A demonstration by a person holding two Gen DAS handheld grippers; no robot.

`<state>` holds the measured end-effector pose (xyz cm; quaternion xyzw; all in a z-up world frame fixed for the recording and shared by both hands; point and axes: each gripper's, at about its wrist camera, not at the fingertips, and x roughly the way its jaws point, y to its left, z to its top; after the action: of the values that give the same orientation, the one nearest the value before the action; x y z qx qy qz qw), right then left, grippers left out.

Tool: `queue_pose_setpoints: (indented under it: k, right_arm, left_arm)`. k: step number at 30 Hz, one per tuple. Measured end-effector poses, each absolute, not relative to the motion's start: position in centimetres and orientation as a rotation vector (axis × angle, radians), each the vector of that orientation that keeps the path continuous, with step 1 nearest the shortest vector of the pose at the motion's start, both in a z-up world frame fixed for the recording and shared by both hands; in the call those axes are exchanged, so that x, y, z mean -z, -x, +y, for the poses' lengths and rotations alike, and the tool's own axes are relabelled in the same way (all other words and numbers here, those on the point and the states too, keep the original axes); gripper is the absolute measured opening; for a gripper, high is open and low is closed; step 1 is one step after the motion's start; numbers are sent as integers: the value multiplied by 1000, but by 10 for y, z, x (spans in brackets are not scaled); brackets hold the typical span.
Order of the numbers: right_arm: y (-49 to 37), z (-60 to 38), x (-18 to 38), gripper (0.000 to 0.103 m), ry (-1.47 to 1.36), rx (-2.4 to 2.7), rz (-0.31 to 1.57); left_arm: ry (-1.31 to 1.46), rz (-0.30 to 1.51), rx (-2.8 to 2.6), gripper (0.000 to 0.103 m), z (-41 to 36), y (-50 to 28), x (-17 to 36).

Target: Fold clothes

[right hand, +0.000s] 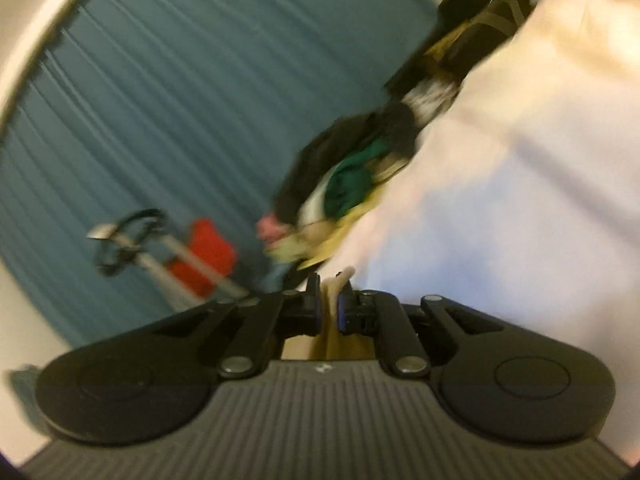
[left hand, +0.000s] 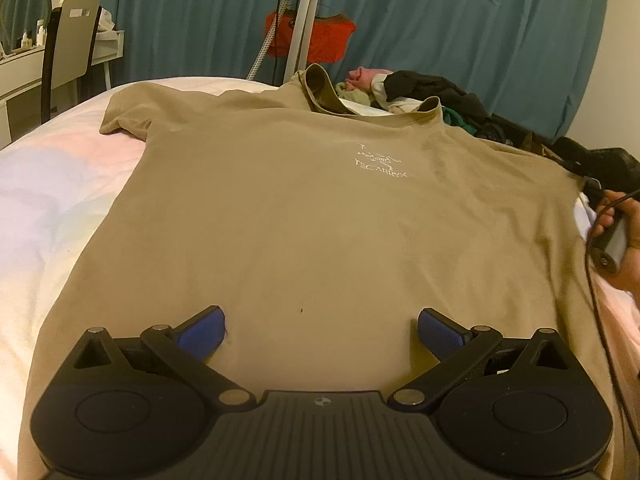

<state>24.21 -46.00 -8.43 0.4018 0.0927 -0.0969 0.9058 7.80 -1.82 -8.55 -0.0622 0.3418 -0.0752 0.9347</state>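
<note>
A tan T-shirt with a white chest logo lies spread flat on the bed, collar at the far end. My left gripper is open, its blue pads resting low over the shirt's near hem. The right gripper's handle shows in the left wrist view at the shirt's right sleeve edge, held in a hand. In the blurred right wrist view my right gripper is shut on a fold of the tan shirt.
The bed has a pale pink and white cover. A pile of dark, green and pink clothes lies beyond the collar. A tripod with a red bag stands against the teal curtain. A chair and desk stand at far left.
</note>
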Motion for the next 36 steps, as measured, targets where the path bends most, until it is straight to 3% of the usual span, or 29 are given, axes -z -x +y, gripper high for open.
queue_pose_setpoints:
  k: [3, 5, 6, 7, 14, 21, 28, 36]
  right_arm:
    - [-232, -463, 70, 14, -744, 269, 218]
    - [-226, -459, 61, 34, -710, 249, 263]
    - [-221, -455, 55, 67, -692, 238, 279]
    - [-213, -450, 47, 91, -671, 225, 282]
    - [-135, -391, -3, 89, -563, 113, 315]
    - [-30, -337, -13, 88, -456, 102, 417]
    - [44, -313, -15, 88, -487, 48, 397]
    - [57, -322, -15, 89, -499, 72, 378]
  left_arm:
    - [123, 696, 153, 103, -19, -76, 84]
    - [116, 692, 156, 103, -19, -73, 82]
    - [113, 690, 158, 103, -19, -72, 81]
    - [110, 688, 160, 103, -19, -70, 80]
    - [82, 661, 192, 103, -21, -55, 69]
    - [33, 591, 291, 102, -31, -15, 49]
    - [-21, 578, 370, 102, -43, 19, 40]
    - [10, 646, 499, 90, -59, 41, 39]
